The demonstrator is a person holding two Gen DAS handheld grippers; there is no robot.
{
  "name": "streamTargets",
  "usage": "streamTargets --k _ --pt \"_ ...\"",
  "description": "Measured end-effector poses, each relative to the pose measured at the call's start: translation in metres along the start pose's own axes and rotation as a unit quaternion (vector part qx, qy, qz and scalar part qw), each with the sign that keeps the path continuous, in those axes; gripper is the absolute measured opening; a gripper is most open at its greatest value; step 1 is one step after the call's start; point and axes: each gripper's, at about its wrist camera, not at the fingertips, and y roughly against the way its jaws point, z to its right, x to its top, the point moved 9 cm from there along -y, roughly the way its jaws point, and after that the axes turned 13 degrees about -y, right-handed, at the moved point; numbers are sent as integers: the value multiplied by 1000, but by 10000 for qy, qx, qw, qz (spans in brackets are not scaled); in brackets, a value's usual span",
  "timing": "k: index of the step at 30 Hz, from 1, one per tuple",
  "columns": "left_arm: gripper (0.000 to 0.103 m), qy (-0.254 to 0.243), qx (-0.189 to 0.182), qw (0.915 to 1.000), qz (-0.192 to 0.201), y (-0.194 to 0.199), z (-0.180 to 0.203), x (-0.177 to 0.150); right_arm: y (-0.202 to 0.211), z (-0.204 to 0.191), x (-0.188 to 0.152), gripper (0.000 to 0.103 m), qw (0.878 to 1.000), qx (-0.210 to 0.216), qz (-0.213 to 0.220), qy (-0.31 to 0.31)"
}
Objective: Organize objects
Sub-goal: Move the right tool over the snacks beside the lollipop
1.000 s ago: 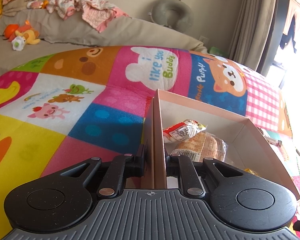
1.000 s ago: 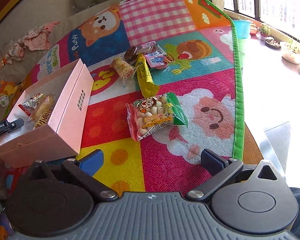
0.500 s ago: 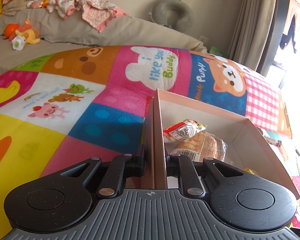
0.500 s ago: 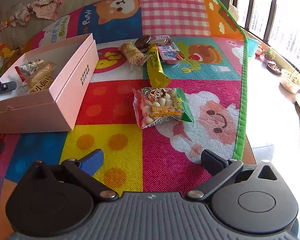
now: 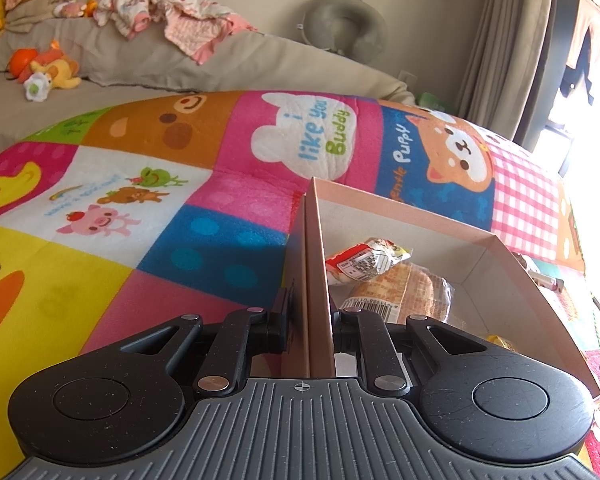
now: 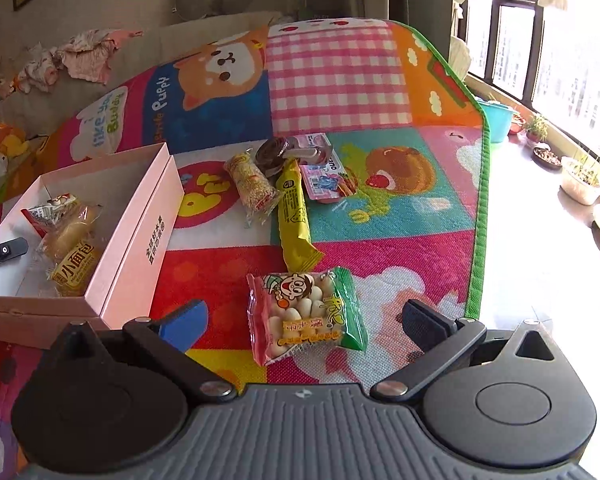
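pink box (image 6: 132, 240), 2 snack packs (image 6: 66, 240) inside

The left gripper (image 5: 310, 326) clamps the near wall of the pink box (image 5: 512, 256), which rests on the colourful mat (image 5: 140, 208) and holds two wrapped snacks (image 5: 380, 276).

A home living room is indicated. Ahead of the left tongs, a beige fabric sofa (image 5: 148, 60) is strewn with crumpled pink baby clothes (image 5: 180, 20), orange plush toys (image 5: 44, 66) and a grey neck pillow (image 5: 344, 24). A colourful cartoon-animal play mat (image 5: 148, 184) is spread beneath both tongs. Right of the right tongs, potted plants (image 6: 540, 128) are lined along a sunlit window (image 6: 572, 32).
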Motion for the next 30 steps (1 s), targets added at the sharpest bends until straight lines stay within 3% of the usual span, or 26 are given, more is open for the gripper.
streamTargets --k 7,11,14,16,18,21,30 --pt "17 25 9 10000 16 0 0 0 -59 -17 90 103 9998 50 186 57" --pt "17 6 7 10000 14 1 0 0 -136 -31 136 103 9998 -50 -181 -105" --pt "17 6 -9 10000 11 1 0 0 -191 -37 144 103 9978 -432 -484 144" --pt "17 13 -12 10000 9 1 0 0 -210 -37 140 97 9962 -348 -798 51" --pt "18 40 -32 10000 2 1 -1 -1 -211 -36 132 86 9941 -140 -1067 -138" --pt "18 70 -47 10000 -7 1 -1 -1 -190 -31 119 66 9934 71 -1143 21" --pt "17 35 -9 10000 2 1 1 0 -113 0 61 62 9876 430 -1503 -140"
